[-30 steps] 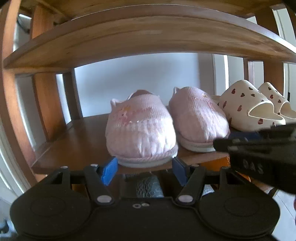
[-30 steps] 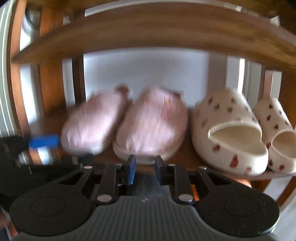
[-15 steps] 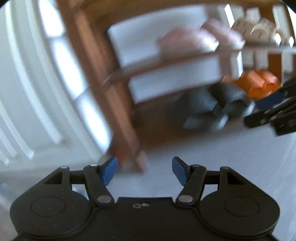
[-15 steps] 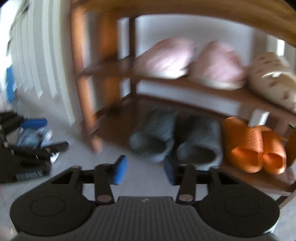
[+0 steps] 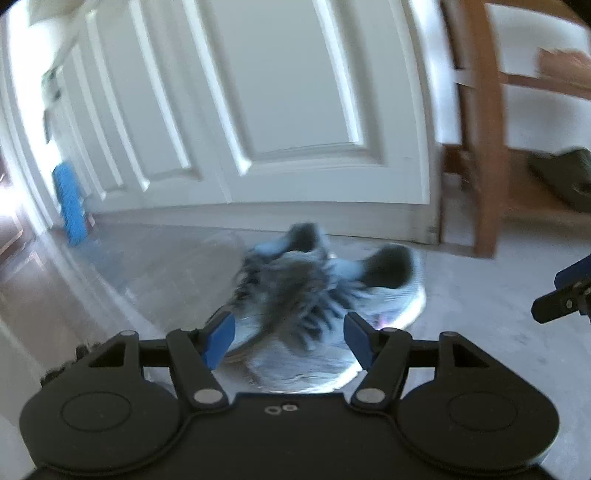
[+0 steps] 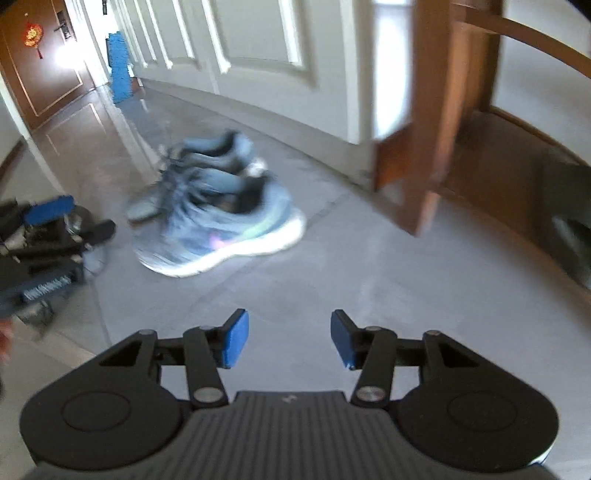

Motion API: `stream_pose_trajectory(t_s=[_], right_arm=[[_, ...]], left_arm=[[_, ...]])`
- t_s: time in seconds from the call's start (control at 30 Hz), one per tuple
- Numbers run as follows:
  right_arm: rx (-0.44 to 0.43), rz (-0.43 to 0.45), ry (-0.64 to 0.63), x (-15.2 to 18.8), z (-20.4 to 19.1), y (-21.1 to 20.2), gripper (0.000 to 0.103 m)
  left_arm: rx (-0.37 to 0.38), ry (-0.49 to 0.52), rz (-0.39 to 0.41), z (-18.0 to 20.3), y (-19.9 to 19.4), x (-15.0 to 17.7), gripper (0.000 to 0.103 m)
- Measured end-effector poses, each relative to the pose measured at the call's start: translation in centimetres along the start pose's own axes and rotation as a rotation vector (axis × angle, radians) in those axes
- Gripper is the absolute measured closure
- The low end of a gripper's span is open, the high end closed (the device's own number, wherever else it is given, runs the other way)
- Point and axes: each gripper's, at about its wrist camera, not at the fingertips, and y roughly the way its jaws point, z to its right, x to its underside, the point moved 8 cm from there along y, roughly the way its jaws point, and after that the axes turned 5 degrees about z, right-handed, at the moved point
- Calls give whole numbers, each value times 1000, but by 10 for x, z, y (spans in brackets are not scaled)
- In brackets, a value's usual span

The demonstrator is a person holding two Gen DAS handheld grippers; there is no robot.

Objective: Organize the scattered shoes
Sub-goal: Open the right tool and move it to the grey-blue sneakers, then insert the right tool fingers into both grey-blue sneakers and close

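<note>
The left tool (image 5: 288, 339) is hovering with its jaws apart just in front of the pair of grey-blue sneakers (image 5: 317, 295) lying on the floor (image 6: 369, 277), seemingly lining up a grab, while the right tool (image 6: 288, 339), likewise spread and empty, is hanging farther back, the wooden shoe rack (image 6: 443, 110) ahead to its right.

Nothing legible here. There is a pale printed strip on the side of the left tongs (image 6: 48, 286) in the right wrist view, but it is smeared beyond reading. The red ornament (image 6: 32, 34) on the brown door (image 6: 44, 74) carries no readable characters.
</note>
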Motion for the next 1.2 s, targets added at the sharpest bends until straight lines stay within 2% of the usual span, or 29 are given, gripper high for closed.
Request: stream_pose_trajectory(t_s=[0.17,0.27,0.33,0.5,0.6,0.73,0.87,1.03,1.1,1.2], right_arm=[[87,-11,-20,-22,-22,8,50],[137,-31,-23,-31,-29,5,50],[170,-45,-22,-37,-33,2,50],[208,-89,91,-61,-39,-9,52],[198,-111,114,-74,-46,-9,54],[159,-163,243,-90,-50,6,55],[133,-173,413,-97,-40,35,54],[84,-199,578,-95,-38,90,49],[71,-221,667,-89,-39,115,43],[74,-220,777,-84,-36,149,42]], left_arm=[[41,-132,-20,-6,25,-7,38],[90,-163,-14,-10,33,-18,38],[118,-163,-15,-14,37,-24,38],[171,-135,10,-26,46,-54,38],[184,-92,31,-25,60,-75,38],[204,-102,-15,-24,76,-89,38],[154,-36,-25,-32,81,-85,38],[91,1,-84,-57,77,-63,38],[62,91,-84,-67,73,-52,38],[-3,206,-75,-81,65,-40,38]])
